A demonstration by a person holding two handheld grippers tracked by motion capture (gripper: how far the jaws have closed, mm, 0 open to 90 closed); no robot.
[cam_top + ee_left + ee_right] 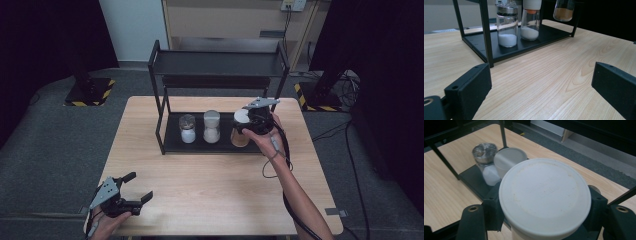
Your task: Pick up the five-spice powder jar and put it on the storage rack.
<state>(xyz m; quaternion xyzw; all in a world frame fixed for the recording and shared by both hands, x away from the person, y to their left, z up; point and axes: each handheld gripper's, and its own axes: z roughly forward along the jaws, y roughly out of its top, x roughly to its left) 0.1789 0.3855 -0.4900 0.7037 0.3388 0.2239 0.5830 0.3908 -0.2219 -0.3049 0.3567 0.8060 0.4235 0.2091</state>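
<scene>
My right tongs [252,125] clamp brown-powder jar [240,136] near cap, above rack [171,140] tray. Left tongs [131,192] gape empty over desk [210,185]. Risk: jar slipping, clipping neighbour jar [212,127].

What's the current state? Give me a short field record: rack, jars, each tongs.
rack: black two-tier rack at the far middle of the wooden table
metal-lid jar: on the lower shelf, leftmost, white powder inside
middle jar: beside it on the lower shelf, white cap, white powder
brown-powder jar: at the shelf's right end, white lid, base off the shelf in the left gripper view
right tongs: shut on the brown-powder jar just below its lid
left tongs: open, holding nothing, near the table's front left corner
</scene>
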